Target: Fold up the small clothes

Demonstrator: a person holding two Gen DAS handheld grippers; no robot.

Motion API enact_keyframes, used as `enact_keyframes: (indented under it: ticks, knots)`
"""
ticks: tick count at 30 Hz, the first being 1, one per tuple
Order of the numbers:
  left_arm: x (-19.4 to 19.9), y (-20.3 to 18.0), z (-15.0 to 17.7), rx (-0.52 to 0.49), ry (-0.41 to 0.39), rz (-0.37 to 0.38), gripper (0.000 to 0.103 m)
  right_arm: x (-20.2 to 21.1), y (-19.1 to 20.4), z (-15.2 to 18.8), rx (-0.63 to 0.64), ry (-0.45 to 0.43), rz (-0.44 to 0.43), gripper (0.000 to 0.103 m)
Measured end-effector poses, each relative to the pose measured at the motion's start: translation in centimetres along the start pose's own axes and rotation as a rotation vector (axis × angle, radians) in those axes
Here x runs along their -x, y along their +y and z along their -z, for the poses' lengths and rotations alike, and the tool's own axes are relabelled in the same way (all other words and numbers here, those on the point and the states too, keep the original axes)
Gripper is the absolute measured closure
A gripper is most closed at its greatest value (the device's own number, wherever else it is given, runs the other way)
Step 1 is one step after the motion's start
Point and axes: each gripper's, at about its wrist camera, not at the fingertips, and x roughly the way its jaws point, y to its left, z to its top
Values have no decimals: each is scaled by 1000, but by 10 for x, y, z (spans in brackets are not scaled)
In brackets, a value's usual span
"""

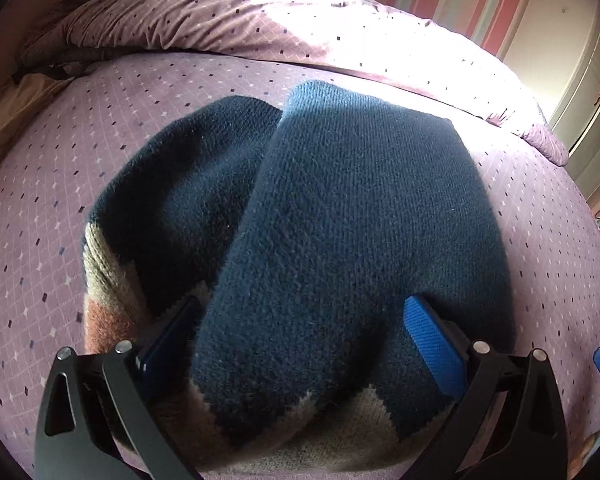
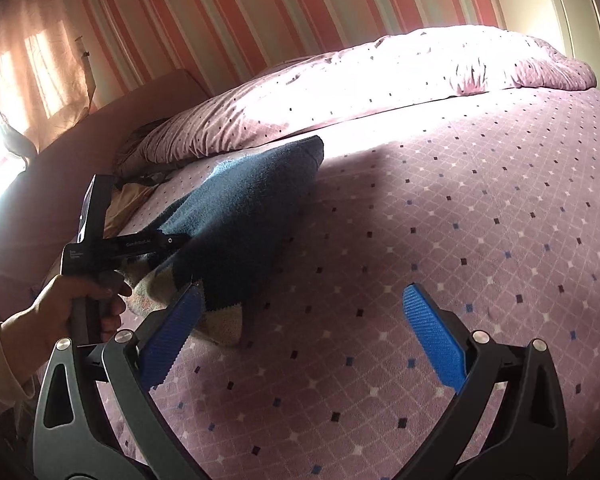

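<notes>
On the bed: one dark blue knitted garment (image 1: pixel 340 220) lies on the purple diamond-patterned sheet (image 1: pixel 40 220), near the left side of the bed.
Garment: folded over itself, blue on top, with beige and pinkish knit showing along the near hem; one garment only.
Left claw (image 1: pixel 300 360): held low over the garment's near end, pointing along it. Its two blue-padded fingers (image 1: pixel 432 344) stand wide apart on either side of a thick fold of knit, which fills the gap between them. Whether the pads are pressing the cloth cannot be told.
Left hand (image 2: pixel 80 304): seen from the right wrist camera, wrapped around the left claw's black handle, a pale sleeve at the wrist.
Right claw (image 2: pixel 304 340): hovering over bare sheet just to the right of the garment, fingers spread wide and holding nothing. Its left fingertip appears beside the garment's beige corner.
Count: two claws, one hand visible, one garment.
Behind: one rumpled purple duvet (image 2: pixel 380 80) lies across the far side of the bed, below a pink striped wall (image 2: pixel 260 12).
</notes>
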Motion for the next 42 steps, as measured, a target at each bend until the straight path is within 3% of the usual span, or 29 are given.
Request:
enact_keyframes:
  ticks: [2, 4, 5, 6, 9, 12, 20, 22, 24, 26, 29, 31, 33, 36, 38, 42]
  knots:
    - [9, -5, 1, -23, -36, 12, 4, 0, 1, 1, -7, -2, -4, 3]
    - [18, -13, 1, -60, -62, -9, 33, -1, 4, 1, -6, -1, -3, 3]
    - [23, -14, 1, -65, -79, -10, 38, -1, 5, 2, -4, 0, -2, 3]
    - [27, -13, 1, -67, -86, -12, 54, -2, 7, 2, -2, -1, -2, 3]
    - [30, -8, 0, -74, -94, -22, 81, -4, 16, 2, 13, -4, 1, 3]
    - [35, -7, 2, -81, -108, -34, 88, -13, 29, 1, 19, 6, -9, 3]
    - [90, 22, 22, -71, -250, -164, 88, -52, 80, -22, 97, 33, 15, 3]
    - [79, 42, 31, -44, -191, -184, 88, -65, 96, -27, 119, 46, 22, 3]
    - [60, 60, 40, -1, -137, -158, 88, -86, 110, -27, 156, 83, 65, 3]
    - [53, 61, 45, -35, -154, -167, 84, -115, 120, -21, 193, 142, 126, 3]
    - [45, 58, 45, -74, -155, -192, 68, -152, 121, -3, 254, 245, 236, 3]
    - [44, 64, 47, -58, -166, -216, 37, -164, 115, 6, 276, 278, 272, 3]
    - [44, 71, 47, -40, -175, -233, 25, -165, 110, 8, 271, 286, 257, 3]
    - [48, 75, 46, -39, -178, -211, 25, -155, 115, -5, 299, 280, 236, 3]
    - [49, 73, 45, -66, -184, -218, 25, -144, 119, -22, 321, 220, 225, 3]
    - [49, 73, 45, -61, -183, -214, 21, -156, 109, -60, 270, 185, 274, 3]
